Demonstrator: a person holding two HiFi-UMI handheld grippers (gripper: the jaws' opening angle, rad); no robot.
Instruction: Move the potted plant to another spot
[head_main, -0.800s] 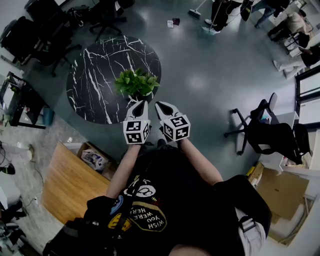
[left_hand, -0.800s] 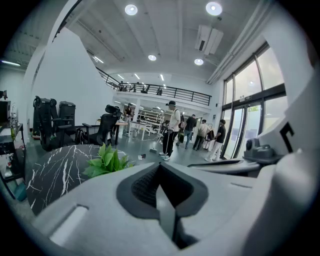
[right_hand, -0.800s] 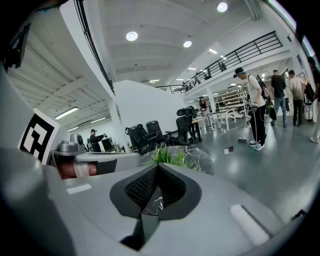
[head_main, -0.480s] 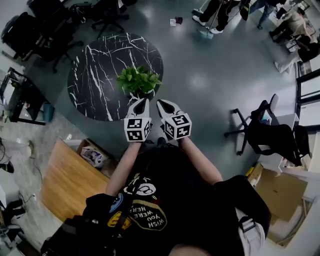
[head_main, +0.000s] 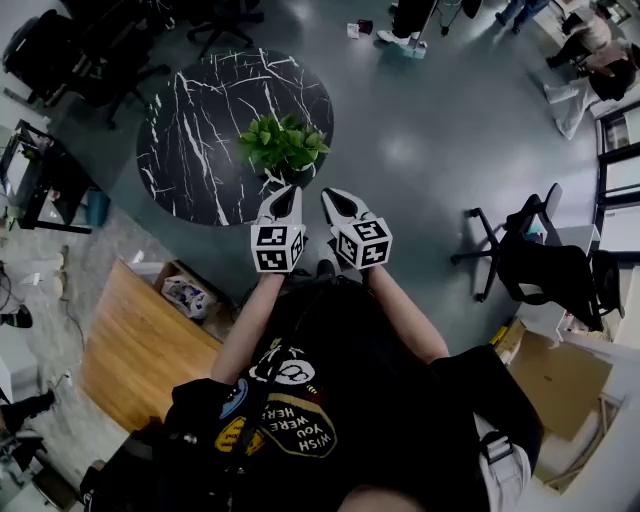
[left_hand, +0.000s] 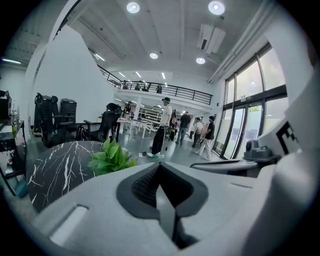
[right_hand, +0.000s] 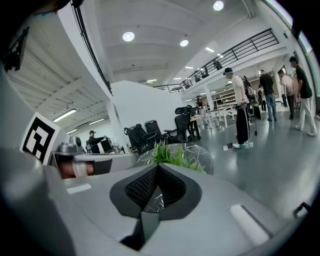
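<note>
A potted plant (head_main: 283, 143) with bright green leaves stands near the right edge of a round black marble table (head_main: 200, 120). Its pot is hidden under the leaves. My left gripper (head_main: 284, 195) and right gripper (head_main: 337, 197) sit side by side just short of the table's near edge, both pointing at the plant and holding nothing. Each has its jaws shut, tips together. In the left gripper view the plant (left_hand: 111, 157) shows above the shut left gripper (left_hand: 160, 167), left of centre. In the right gripper view the plant (right_hand: 172, 155) lies straight beyond the shut right gripper (right_hand: 158, 167).
A black office chair (head_main: 530, 260) stands on the grey floor to the right. A wooden board (head_main: 140, 355) and an open box (head_main: 188, 298) lie at lower left. More dark chairs (head_main: 60, 60) crowd the table's far left side. People (head_main: 410, 15) stand beyond the table.
The table and plant have slid slightly up and right in the head view. Both grippers stay shut, side by side, about the same distance from the plant. People at the far side have walked on.
</note>
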